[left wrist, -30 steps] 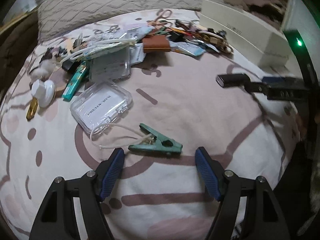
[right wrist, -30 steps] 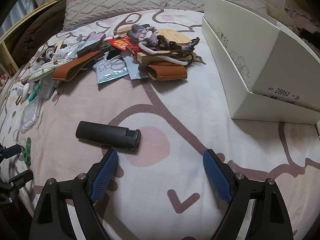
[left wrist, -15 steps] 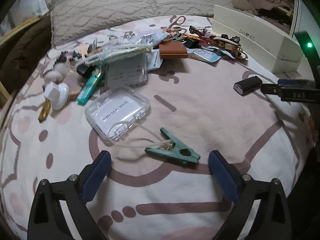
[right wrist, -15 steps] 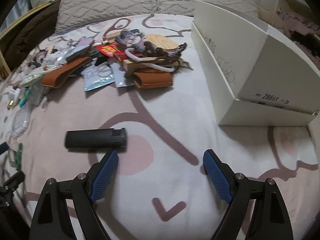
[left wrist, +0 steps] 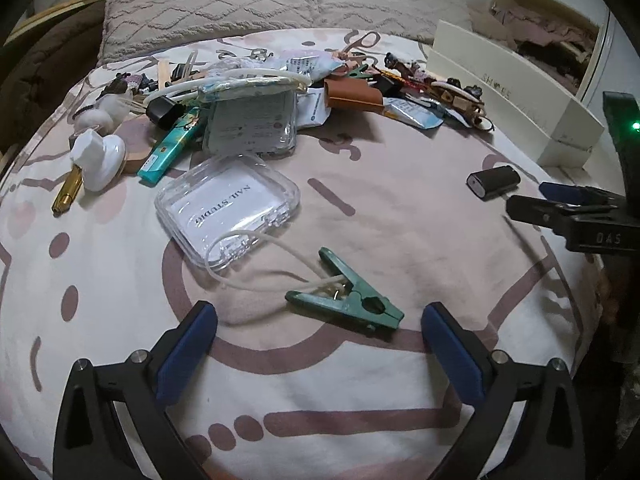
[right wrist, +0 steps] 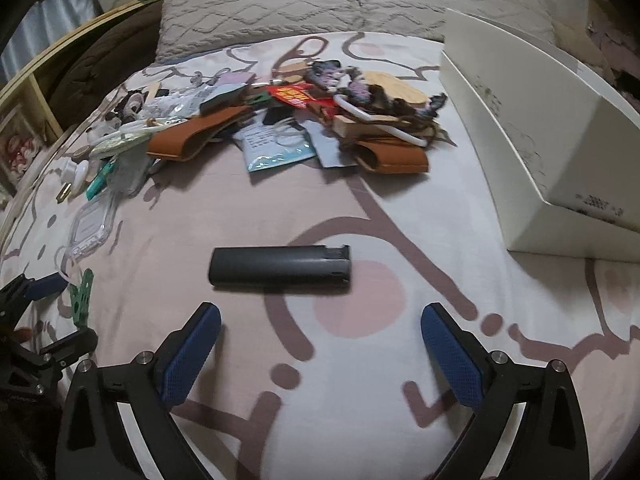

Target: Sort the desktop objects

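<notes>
Your left gripper [left wrist: 318,332] has its blue pads far apart, and they have just been opening wider. Nothing sits between them. The green clip [left wrist: 347,302] lies on the bed cover [left wrist: 400,208] just ahead of the tips, a bit toward the right pad. Its long side runs across the gap, from left to right, with the pointed nose aimed at the right pad. A white cord [left wrist: 256,258] hangs from its tail and loops back toward the clear plastic case [left wrist: 226,210] further ahead on the left.

Your right gripper [right wrist: 320,334] is wide apart too, and its jaws have just been opening. It holds nothing. The black lighter [right wrist: 280,266] lies just ahead of it, nearer the left pad. Its long side also runs across, left to right, with the cap end on the right.

So each hand has its own thing close by. The left hand is nearer the clip, and the right hand is nearer the lighter. Because both things lie sideways, I think you would need to turn each wrist, or grab along the length, to pinch them across the thin side.

The white box [right wrist: 552,128] stands ahead and to the right of the right gripper. You cannot see inside it from here. The big pile [right wrist: 320,120] far ahead is a jumble, and many bits in it are hard to tell apart. The cord may drag on the case if the clip is lifted.
</notes>
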`<state>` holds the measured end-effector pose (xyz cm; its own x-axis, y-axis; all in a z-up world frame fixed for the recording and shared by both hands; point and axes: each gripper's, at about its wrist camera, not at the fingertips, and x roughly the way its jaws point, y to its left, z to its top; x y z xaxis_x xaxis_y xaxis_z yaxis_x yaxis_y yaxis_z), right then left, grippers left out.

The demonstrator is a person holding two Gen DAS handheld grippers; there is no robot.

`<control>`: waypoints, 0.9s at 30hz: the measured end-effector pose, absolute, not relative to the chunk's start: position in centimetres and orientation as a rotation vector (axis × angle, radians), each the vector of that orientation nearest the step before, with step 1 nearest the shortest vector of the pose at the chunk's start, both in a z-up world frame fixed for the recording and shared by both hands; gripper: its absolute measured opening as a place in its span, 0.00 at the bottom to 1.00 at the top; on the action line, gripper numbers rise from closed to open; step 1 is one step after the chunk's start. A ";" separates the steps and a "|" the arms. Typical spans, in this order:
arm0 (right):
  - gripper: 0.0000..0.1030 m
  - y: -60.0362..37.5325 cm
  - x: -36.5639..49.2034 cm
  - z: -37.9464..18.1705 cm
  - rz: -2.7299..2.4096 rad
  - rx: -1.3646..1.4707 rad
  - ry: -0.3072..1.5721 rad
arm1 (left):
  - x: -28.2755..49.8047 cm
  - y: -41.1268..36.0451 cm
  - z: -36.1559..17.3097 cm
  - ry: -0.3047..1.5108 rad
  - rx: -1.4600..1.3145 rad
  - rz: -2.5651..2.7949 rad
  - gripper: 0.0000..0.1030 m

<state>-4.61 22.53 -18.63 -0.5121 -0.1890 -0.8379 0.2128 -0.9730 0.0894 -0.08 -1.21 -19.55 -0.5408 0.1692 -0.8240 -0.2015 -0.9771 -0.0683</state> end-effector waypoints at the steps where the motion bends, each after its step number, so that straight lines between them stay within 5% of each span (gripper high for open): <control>1: 0.97 22.2 -4.7 -18.7 -2.548 1.402 0.045 | 0.0 -1.2 -19.6 0.051 -1.369 2.589 1.00; 15: 1.00 19.9 -5.7 -19.7 -2.588 1.380 0.123 | 0.1 -1.0 -19.2 0.038 -1.308 2.606 0.98; 27: 1.00 20.1 -5.2 -20.2 -2.609 1.336 0.118 | 0.2 -0.4 -18.8 0.076 -1.258 2.586 0.75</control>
